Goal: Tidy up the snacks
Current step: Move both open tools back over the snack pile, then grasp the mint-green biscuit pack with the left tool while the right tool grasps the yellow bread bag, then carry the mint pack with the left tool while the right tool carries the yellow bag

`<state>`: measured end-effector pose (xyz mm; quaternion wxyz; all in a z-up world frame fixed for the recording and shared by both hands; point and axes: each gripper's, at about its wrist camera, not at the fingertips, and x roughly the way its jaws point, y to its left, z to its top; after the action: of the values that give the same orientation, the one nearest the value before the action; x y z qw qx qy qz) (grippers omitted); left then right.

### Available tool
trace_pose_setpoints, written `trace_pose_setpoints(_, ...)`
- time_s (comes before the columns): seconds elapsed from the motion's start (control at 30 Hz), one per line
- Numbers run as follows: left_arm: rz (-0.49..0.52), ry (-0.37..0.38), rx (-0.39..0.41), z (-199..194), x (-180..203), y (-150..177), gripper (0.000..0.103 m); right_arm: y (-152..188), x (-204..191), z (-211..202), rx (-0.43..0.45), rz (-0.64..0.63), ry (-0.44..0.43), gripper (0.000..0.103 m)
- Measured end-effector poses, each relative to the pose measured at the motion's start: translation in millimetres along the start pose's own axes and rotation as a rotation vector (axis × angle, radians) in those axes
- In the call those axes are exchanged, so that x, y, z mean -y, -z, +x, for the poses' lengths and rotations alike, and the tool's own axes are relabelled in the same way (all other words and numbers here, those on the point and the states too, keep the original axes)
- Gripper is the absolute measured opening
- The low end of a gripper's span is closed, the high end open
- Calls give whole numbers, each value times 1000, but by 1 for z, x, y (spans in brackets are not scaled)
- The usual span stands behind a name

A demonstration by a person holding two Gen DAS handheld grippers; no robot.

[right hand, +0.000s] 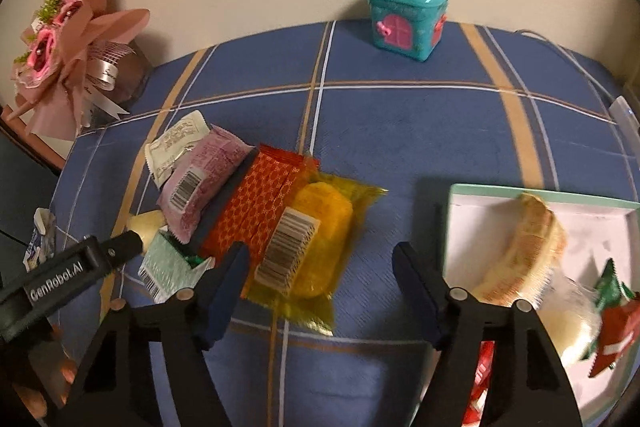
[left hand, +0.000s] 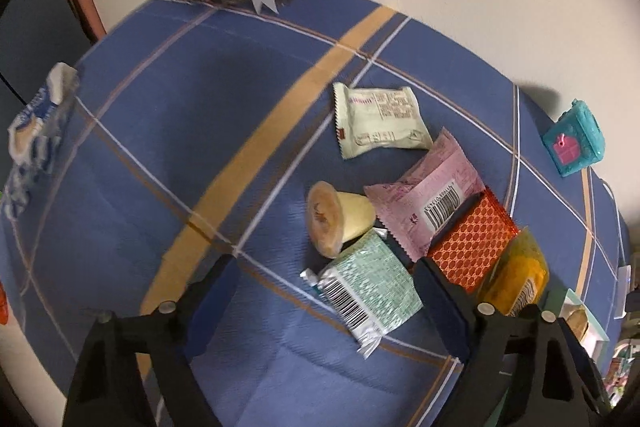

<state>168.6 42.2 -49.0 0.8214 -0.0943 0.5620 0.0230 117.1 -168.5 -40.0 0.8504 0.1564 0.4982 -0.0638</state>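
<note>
Several snack packets lie in a cluster on the blue plaid tablecloth (left hand: pixel 200 147): a cream one (left hand: pixel 380 119), a pink one (left hand: pixel 428 203), an orange-red one (left hand: pixel 472 243), a yellow one (right hand: pixel 316 239), a mint-green one (left hand: pixel 368 291) and a small pudding cup (left hand: pixel 340 219) on its side. My left gripper (left hand: pixel 324 267) is open and straddles the mint-green packet, with its pads apart from it. My right gripper (right hand: pixel 320 251) is open over the yellow packet's near end. A white box with a mint rim (right hand: pixel 540 193) at the right holds a round cake and wrapped sweets.
A teal toy house (right hand: pixel 408 15) stands at the back by the wall. A pink bouquet (right hand: pixel 68 39) leans at the back left corner. A torn blue-and-white wrapper (left hand: pixel 36 131) lies at the left table edge. A hand (right hand: pixel 60 375) shows at the lower left.
</note>
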Motion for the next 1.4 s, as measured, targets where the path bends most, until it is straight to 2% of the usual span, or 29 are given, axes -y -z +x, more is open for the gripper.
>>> trace_pose_setpoints(0.13,4,12,-30,18,7,0,87,-5,-2,16,-10,-7,16,64)
trace_pose_setpoints(0.27,9,26,-55,33,13,1,83,-7,-3,30,-24,-10,10,60)
trace_pose_setpoints(0.37,16,27,-66,41,18,3,74,-8,-7,34,-19,-36,45,56)
trace_pose_setpoints(0.43,24,18,-66,44,21,5,74,-8,-8,37,-28,-41,37,49)
trace_pose_setpoints(0.67,43,-10,-54,48,28,10,62,-4,-11,37,-29,-68,45,42)
trace_pose_setpoints(0.8,40,-12,-51,47,30,13,60,-1,-11,34,-28,-82,49,41)
trace_pose_setpoints(1.07,31,12,-32,24,35,19,59,-2,-7,17,-18,-70,41,41)
trace_pose_setpoints(1.4,45,45,65,-35,52,24,59,-8,13,-40,45,-44,38,41)
